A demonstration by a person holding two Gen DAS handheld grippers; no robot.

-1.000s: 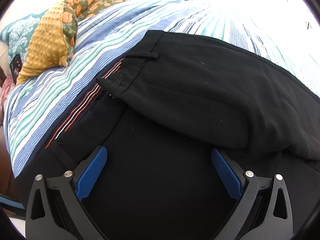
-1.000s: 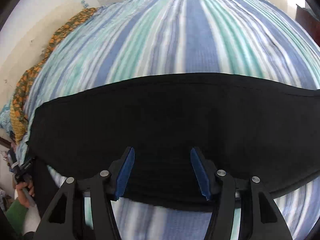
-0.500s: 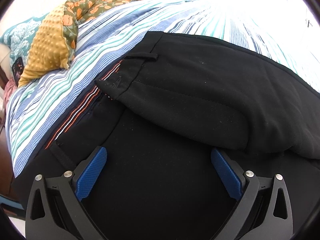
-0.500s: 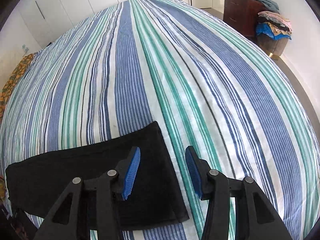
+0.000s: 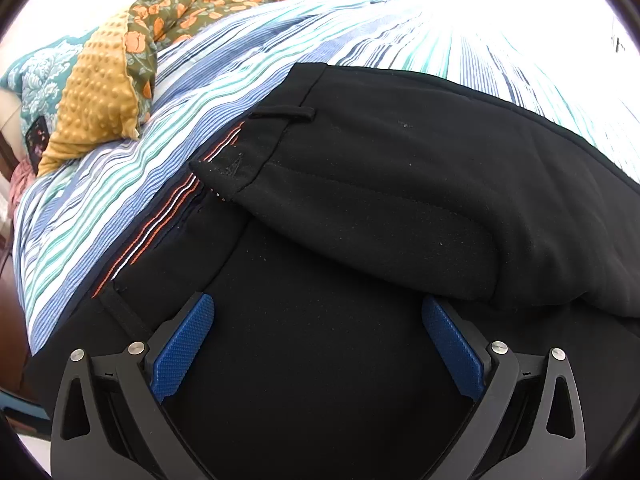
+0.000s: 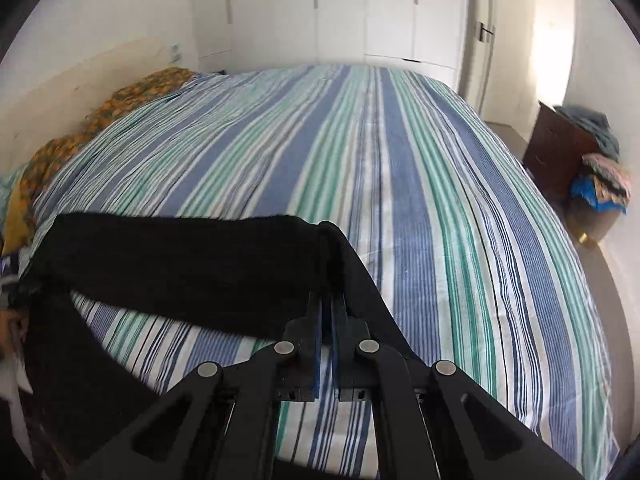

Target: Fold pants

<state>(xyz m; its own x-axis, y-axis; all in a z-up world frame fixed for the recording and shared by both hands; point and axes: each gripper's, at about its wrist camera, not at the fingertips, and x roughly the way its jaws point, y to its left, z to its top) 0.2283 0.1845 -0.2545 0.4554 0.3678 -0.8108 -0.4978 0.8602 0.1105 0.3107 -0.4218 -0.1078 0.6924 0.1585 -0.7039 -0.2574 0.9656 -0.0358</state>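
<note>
2 claws in play over 1 pair of black pants (image 5: 400, 208) spread on the striped bed (image 6: 400, 184).

Right claw (image 6: 326, 300): jaws had just been closing and were shut tight on the hem end of the pant leg (image 6: 180, 264). Black cloth pinched between the blue pads, draped off both sides of the claw. The leg hung raised above the stripes nearest the claw, with the bed cover visible beneath it; it ran away to the left toward the rest of the garment.

Left claw (image 5: 316, 344): jaws spread wide, gripping nothing. It hovered low over the waist end; contact with the cloth could not be told. Waistband (image 5: 256, 160) lay with a belt loop and an orange-and-white stripe of lining showing. 1 half of the pants lay lapped over the other there.

A yellow dotted pillow (image 5: 96, 104) and floral bedding sat by the bed's far edge, clear of the work.

Progress, by my reading: lengthwise fold looked done, legs stacked. Crosswise fold just begun, with the hem picked up but not yet carried to the waist. Left: lay hem on waistband, release, likely 1 more fold and smoothing.
</note>
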